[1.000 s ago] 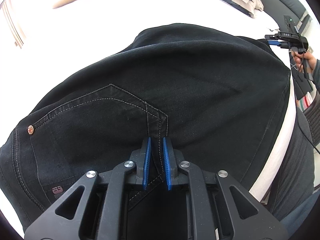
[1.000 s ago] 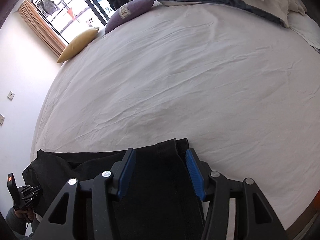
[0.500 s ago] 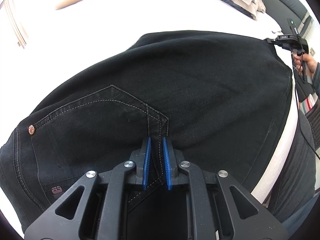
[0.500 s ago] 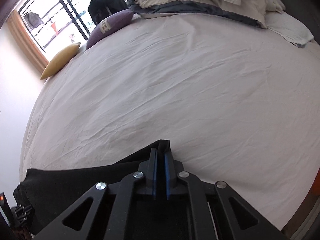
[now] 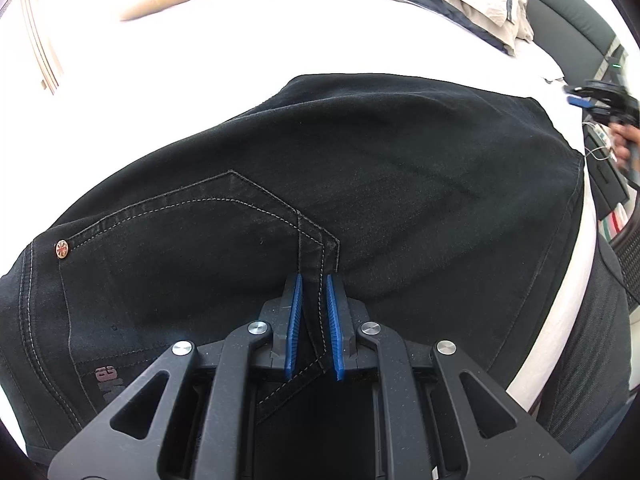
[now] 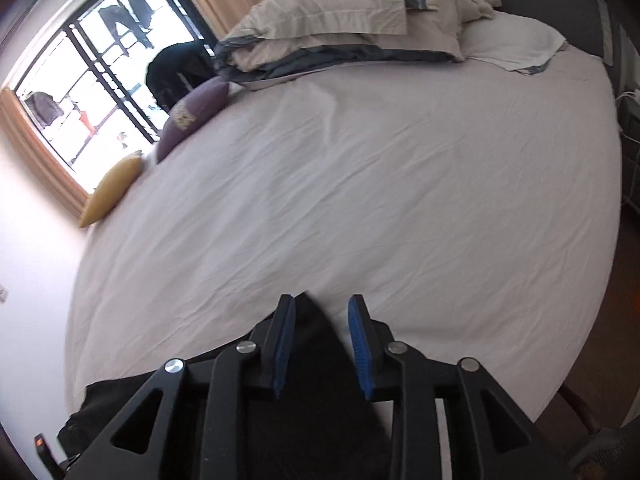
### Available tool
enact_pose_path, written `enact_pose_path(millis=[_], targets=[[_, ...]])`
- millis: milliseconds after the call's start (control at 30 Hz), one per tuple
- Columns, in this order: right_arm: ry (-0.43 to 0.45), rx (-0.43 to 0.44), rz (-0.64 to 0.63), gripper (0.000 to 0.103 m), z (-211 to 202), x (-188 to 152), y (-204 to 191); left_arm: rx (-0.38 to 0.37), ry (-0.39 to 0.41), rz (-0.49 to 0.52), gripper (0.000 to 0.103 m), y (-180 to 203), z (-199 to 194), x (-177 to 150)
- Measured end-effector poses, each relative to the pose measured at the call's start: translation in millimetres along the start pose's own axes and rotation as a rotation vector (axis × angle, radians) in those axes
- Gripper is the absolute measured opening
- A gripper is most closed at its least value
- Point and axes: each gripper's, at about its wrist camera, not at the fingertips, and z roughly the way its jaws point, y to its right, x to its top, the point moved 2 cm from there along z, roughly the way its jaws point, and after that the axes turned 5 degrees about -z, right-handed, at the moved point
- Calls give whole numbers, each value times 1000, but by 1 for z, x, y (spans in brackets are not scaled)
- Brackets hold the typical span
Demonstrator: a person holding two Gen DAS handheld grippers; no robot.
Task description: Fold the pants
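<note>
The black pants (image 5: pixel 360 184) lie spread across the near side of the bed (image 6: pixel 400 200), on its pale sheet, with the stitched back pocket and a small copper rivet (image 5: pixel 61 249) showing toward the left in the left wrist view. The left gripper (image 5: pixel 313 280) is clenched on a double-stitched seam of the pants near the pocket corner; the blue fingers (image 5: pixel 295 312) press the dark cloth between them. The right gripper (image 6: pixel 321 308) is over the far end of the pants, where a pointed corner of the black cloth rises between its blue fingers (image 6: pixel 359 344). Its jaws have just been opening, and they now stand apart with the cloth between them but not pinched, so that end is released. In the left wrist view the right gripper shows small at the right edge, held in a hand (image 5: pixel 622 140) just beyond the end of the pants. At the head of the bed lies a heap of beige bedding (image 6: pixel 360 12), and along the window side rest a purple cushion (image 6: pixel 196 116) and a yellow cushion (image 6: pixel 112 188).
</note>
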Motion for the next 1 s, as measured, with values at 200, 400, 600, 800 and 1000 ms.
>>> enact_pose_path(millis=[200, 400, 600, 800, 1000], targets=[[-194, 167, -72, 39, 23, -88, -45, 6, 2, 1, 13, 4, 0, -2], [-237, -67, 134, 0, 31, -107, 13, 9, -5, -5, 13, 4, -3, -1], [-129, -63, 277, 11, -16, -105, 18, 29, -2, -8, 13, 7, -7, -2], [-145, 135, 454, 49, 10, -124, -1, 29, -6, -10, 13, 9, -8, -1], [-160, 203, 567, 49, 30, -135, 0, 24, -8, -19, 13, 8, -7, 3]])
